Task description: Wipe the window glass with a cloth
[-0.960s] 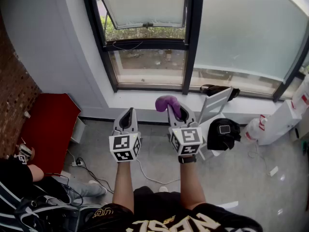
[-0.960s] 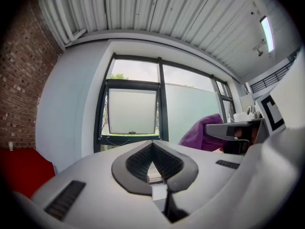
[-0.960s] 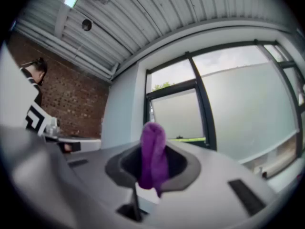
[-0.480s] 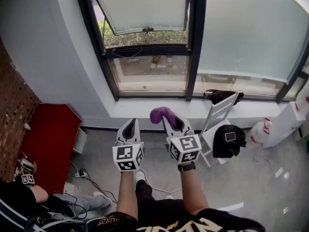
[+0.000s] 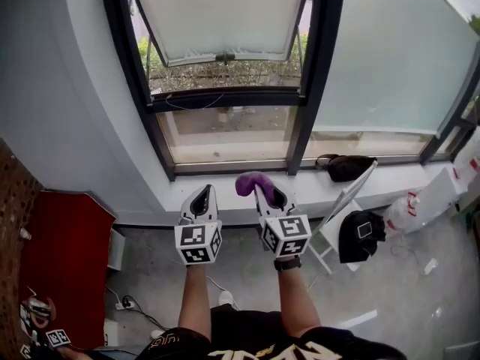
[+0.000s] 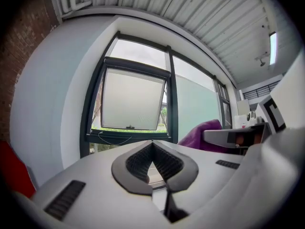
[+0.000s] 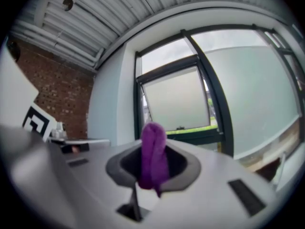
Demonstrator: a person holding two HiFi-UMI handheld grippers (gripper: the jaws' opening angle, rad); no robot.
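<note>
A purple cloth (image 5: 251, 183) sticks out of my right gripper (image 5: 264, 193), whose jaws are shut on it; in the right gripper view the cloth (image 7: 153, 156) stands folded between the pads. My left gripper (image 5: 199, 199) is beside it, shut with nothing in it, its ribbed pads (image 6: 153, 160) pressed together. Both point at the window: a frosted top-hung sash (image 5: 217, 13) tilted open, a clear lower pane (image 5: 229, 131) under it and a large frosted pane (image 5: 397, 58) to the right. The grippers are short of the glass, above the white sill (image 5: 240, 190).
A black bag (image 5: 346, 166) lies on the sill at the right. A white folding chair (image 5: 341, 208) and a black bag with a phone (image 5: 361, 233) stand at the right on the floor. A red mat (image 5: 56, 268) lies at the left. Cables (image 5: 214, 287) trail below.
Both grippers have moved closer to the window together with the person; the window fills more of every view. The cloth stays clamped in the right gripper.
</note>
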